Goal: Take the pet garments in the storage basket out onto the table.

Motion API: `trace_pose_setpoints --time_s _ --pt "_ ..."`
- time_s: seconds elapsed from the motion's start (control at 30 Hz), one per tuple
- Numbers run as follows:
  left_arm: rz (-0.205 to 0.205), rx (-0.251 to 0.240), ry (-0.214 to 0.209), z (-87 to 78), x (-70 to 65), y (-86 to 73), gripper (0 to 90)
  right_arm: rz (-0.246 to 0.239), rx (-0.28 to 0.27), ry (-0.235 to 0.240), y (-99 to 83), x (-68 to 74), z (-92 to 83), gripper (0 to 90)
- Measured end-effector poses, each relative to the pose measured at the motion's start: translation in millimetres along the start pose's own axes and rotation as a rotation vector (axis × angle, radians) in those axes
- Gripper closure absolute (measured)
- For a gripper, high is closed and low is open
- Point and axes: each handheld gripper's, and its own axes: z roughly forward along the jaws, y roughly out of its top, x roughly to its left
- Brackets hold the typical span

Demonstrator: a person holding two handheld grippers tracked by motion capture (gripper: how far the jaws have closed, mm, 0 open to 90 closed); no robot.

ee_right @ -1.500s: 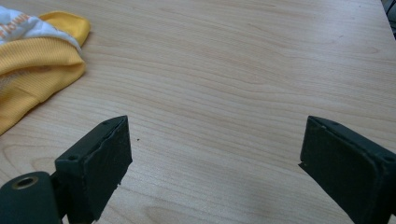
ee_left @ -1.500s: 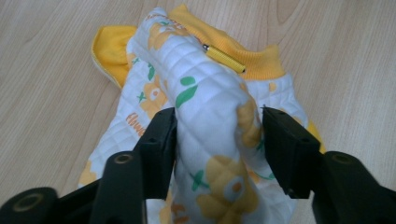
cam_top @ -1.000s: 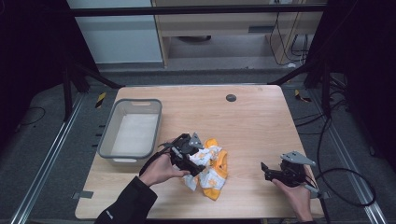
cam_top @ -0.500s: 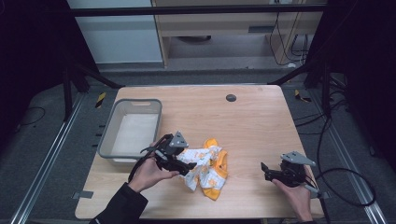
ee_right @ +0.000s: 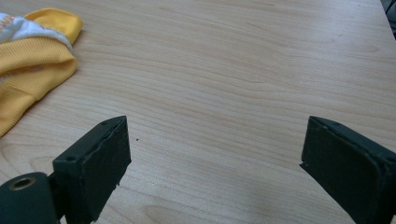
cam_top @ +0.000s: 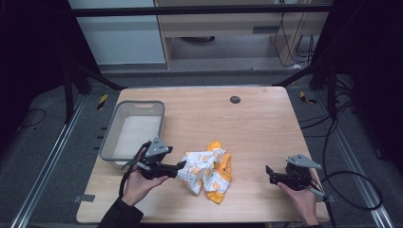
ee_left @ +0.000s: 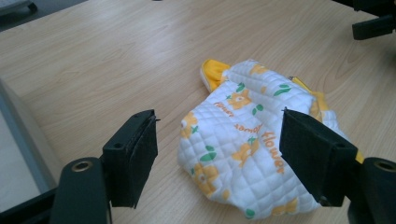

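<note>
Quilted cloth (cam_top: 207,172) lies crumpled mid-table near the front edge.
Left gripper (cam_top: 179,166), level at its left side, jaws wide, closing slightly, gripping nothing; right gripper (cam_top: 267,173) wide, empty, bare wood between.

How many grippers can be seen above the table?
2. The left gripper is at the left edge of the crumpled cloth, jaws open. The right gripper is near the table's right front corner, open and empty.

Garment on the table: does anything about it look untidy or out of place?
Yes. The quilted flower-print garment with yellow trim lies crumpled in a heap on the wooden table, not folded or flat. It sits beside the grey bin, not inside. Nothing looks spilled or damaged.
</note>
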Motion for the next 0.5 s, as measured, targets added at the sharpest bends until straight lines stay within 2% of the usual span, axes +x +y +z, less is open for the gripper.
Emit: trace_pose_setpoints --time_s 0.07,0.17,0.23,0.4,0.5 --pt "-0.029 -0.028 0.014 -3.0 3.1 -10.4 27.6 -0.001 0.001 -0.001 -0.2 0.2 -0.1 8.1" --pt "-0.042 -0.027 0.011 -5.0 5.6 -14.8 28.2 -0.004 0.0 0.0 -0.3 0.2 0.0 8.0" --pt "-0.052 -0.051 0.033 -10.1 7.1 -21.3 29.7 -0.005 0.002 -0.002 -0.6 -0.1 0.2 8.0" --pt "-0.083 -0.072 0.075 -15.4 11.3 -35.6 31.5 0.0 0.001 0.001 -0.9 -0.2 -0.4 7.8" --pt "-0.114 -0.062 0.066 -17.5 14.6 -42.6 32.8 -0.006 -0.002 -0.001 -1.2 0.0 -0.2 7.7"
